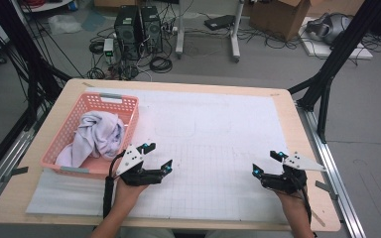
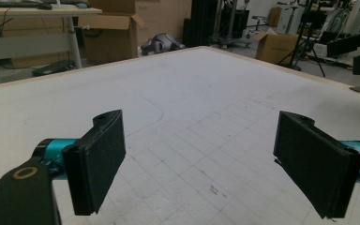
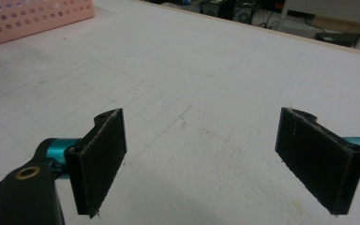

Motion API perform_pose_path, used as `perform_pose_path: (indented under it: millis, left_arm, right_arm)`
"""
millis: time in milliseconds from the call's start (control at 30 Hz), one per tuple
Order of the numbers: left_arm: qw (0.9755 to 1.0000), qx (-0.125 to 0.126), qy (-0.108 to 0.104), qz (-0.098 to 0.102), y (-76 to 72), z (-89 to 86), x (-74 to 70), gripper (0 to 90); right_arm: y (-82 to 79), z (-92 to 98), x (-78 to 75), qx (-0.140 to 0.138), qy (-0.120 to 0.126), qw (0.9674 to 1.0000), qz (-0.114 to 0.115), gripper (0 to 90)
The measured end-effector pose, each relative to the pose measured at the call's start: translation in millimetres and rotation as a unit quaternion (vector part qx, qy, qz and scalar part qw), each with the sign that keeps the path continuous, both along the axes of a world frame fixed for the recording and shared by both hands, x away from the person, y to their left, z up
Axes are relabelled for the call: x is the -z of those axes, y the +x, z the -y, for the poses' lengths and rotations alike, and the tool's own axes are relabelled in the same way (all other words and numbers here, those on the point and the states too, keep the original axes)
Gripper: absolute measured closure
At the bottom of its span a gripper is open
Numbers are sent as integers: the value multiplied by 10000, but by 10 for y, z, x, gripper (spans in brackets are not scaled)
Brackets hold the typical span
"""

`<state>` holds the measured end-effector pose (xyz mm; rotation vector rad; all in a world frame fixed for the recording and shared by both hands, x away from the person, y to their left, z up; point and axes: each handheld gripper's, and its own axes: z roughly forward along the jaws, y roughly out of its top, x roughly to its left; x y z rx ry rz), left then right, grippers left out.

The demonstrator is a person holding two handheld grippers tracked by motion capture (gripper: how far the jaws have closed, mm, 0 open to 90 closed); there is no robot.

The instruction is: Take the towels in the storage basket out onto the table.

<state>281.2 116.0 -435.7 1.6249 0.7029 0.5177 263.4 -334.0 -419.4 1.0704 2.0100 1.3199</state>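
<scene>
Here, crumpled soft white cloth (image 1: 99, 136) in perforated pink plastic basket (image 1: 129, 106).

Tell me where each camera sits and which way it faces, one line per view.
High view: above the person's side, looking forward and down on the table; forearms, left gripper, right gripper.
Left gripper view: rides the left gripper, facing across the white mat; open jaws.
Right gripper view: likewise, open jaws; shares the pink basket with the high view.
</scene>
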Motion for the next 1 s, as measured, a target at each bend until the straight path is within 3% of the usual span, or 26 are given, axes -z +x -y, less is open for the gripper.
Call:
perform_pose_path:
  millis: [300, 767, 1000]
  left_arm:
    - [10000, 17, 5, -34, 14, 3, 23, 173]
    - [10000, 12, 55, 16, -40, 14, -31, 173]
    - [10000, -26, -31, 31, -50, -7, -88, 173]
  right_arm:
    - [23, 33, 25, 3, 120, 9999, -81, 153]
    - [-11, 24, 7, 33, 48, 9999, -90, 153]
    - [9, 0, 19, -29, 17, 9999, -99, 153]
